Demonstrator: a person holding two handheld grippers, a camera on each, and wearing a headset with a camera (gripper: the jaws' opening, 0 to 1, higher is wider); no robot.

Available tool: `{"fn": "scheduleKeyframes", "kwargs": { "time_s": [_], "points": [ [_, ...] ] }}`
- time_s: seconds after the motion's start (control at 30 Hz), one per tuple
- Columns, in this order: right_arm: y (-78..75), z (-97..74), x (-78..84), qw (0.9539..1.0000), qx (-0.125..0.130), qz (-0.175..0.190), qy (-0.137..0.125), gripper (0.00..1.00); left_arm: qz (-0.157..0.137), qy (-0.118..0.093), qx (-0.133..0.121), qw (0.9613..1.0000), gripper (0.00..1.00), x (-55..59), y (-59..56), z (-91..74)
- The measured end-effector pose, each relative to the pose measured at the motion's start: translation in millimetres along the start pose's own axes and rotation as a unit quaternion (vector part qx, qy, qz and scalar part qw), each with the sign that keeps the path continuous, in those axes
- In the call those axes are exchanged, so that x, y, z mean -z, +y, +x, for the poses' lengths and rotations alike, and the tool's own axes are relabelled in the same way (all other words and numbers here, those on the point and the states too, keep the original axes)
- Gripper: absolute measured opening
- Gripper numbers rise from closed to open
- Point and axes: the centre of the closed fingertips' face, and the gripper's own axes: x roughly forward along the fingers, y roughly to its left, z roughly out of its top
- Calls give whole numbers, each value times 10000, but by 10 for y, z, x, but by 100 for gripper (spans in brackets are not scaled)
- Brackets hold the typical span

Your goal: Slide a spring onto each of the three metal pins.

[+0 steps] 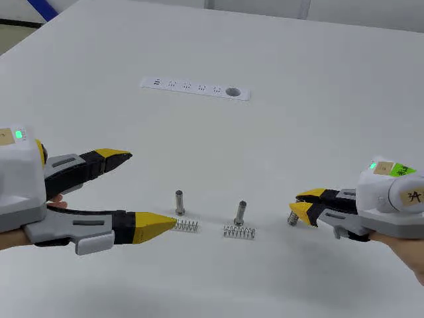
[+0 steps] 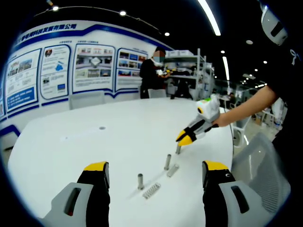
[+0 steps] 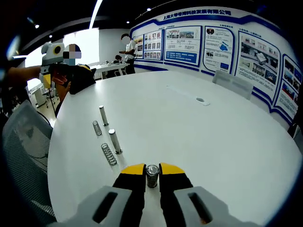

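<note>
Two bare metal pins (image 1: 179, 201) (image 1: 240, 212) stand upright on the white table (image 1: 278, 132). In front of each lies a loose spring (image 1: 186, 226) (image 1: 239, 232). The third pin (image 1: 292, 217) stands to the right with a spring (image 3: 152, 175) round it, and my right gripper (image 1: 297, 204) is shut on that spring. My left gripper (image 1: 142, 192) is held wide open to the left of the pins, with nothing in it. From the left gripper view the pins (image 2: 140, 181) (image 2: 167, 161) and springs (image 2: 151, 190) (image 2: 173, 170) lie ahead between the jaws.
A white power strip (image 1: 195, 88) is set flush into the table further back. A round grommet (image 3: 200, 100) sits in the tabletop. A mesh chair (image 3: 19, 142) stands at the table's edge, and people stand in the background near shelves.
</note>
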Motion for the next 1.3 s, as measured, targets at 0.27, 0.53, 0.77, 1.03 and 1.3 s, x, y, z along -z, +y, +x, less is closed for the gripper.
{"fn": "scheduleKeyframes", "kwargs": {
  "time_s": [0.27, 0.53, 0.77, 1.03, 1.3],
  "points": [
    [5, 26, 36, 10000, 11, -8, 80, 12, -51, -8, 27, 10000, 82, -8, -9, -5],
    [18, 15, 42, 9999, -8, -14, 137, 17, -42, -12, 28, 10000, 82, -12, -9, -25],
    [2, -91, -68, 9993, 52, -356, 86, 17, -2, -56, 23, 10000, 82, -55, -4, -37],
    [102, -155, -394, 9980, -18, -581, -246, 18, -8, -133, -7, 9999, 82, -98, 9, -39],
    [589, 32, -286, 9842, -770, -1582, 192, 21, -33, -206, -78, 9998, 83, -118, 66, -82]
  ]
}}
